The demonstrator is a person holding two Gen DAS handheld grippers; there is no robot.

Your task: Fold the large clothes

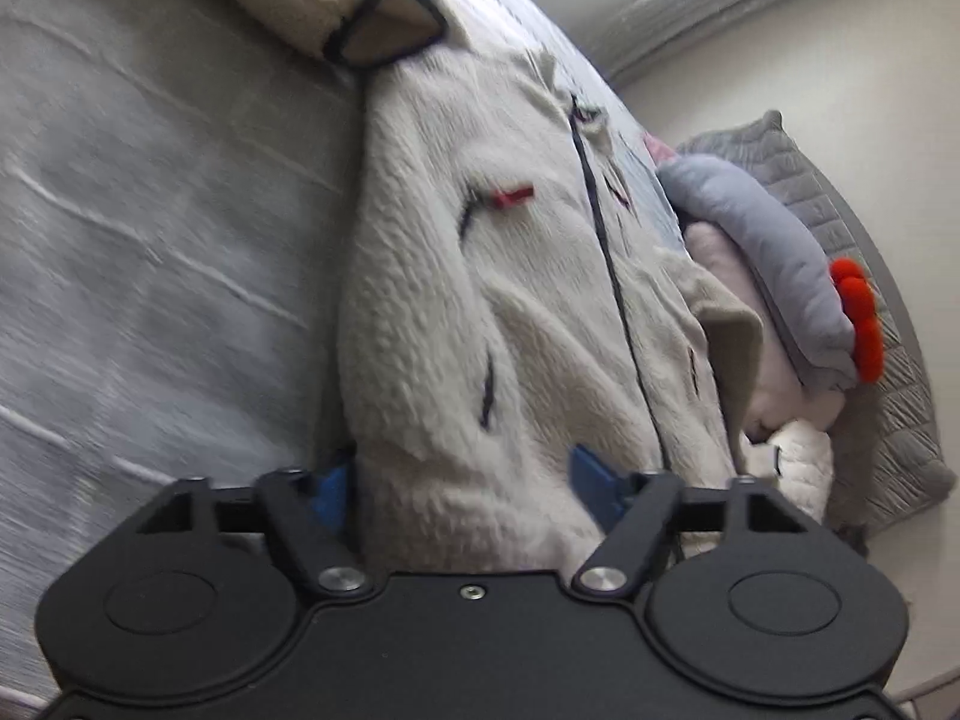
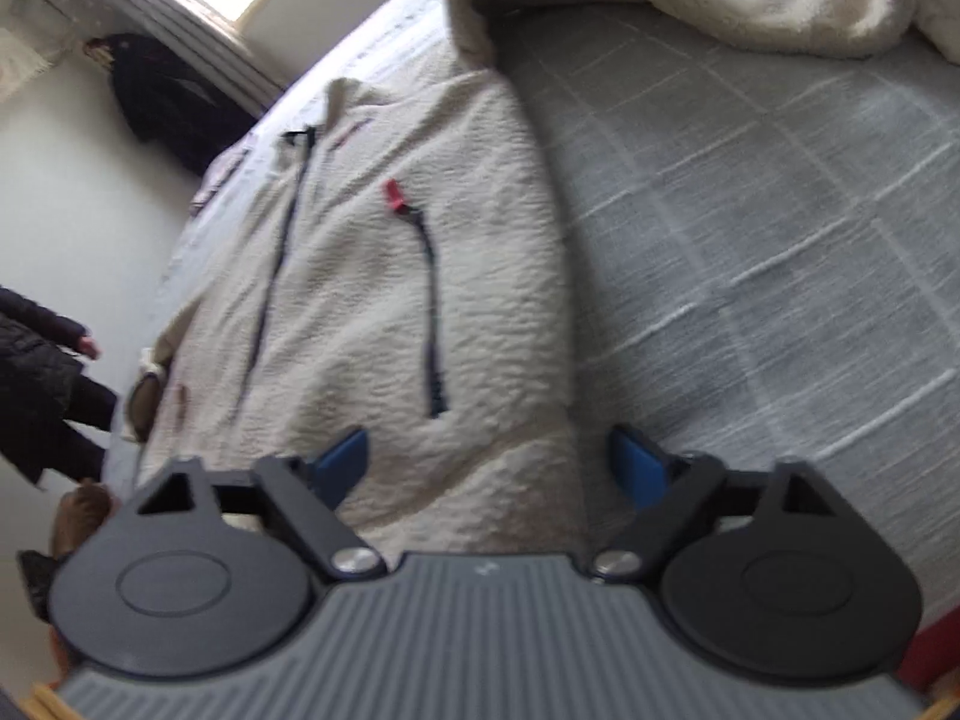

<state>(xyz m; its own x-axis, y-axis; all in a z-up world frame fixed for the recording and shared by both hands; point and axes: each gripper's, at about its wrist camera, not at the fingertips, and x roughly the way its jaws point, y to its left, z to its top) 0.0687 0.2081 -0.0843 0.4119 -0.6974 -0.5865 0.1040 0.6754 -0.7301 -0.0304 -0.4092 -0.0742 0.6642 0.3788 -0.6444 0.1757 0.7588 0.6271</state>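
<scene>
Your fleece jacket (image 1: 480, 300) is cream-white with a nubbly texture, its front zip (image 1: 606, 240) a thin dark line — navy or black, the blur hides which. Its pocket zip (image 2: 433, 312) is dark too, tipped with a red pull tab (image 2: 392, 194). Your bedcover (image 2: 750, 210) is pale grey, crossed by a grid of lighter stripes. Both your grippers show blue fingers (image 1: 591, 477) on black bodies. You also have a grey quilted pillow (image 1: 840, 204) and a lavender-grey cloth (image 1: 762, 252) trimmed with bright orange-red pompoms (image 1: 861, 318).
</scene>
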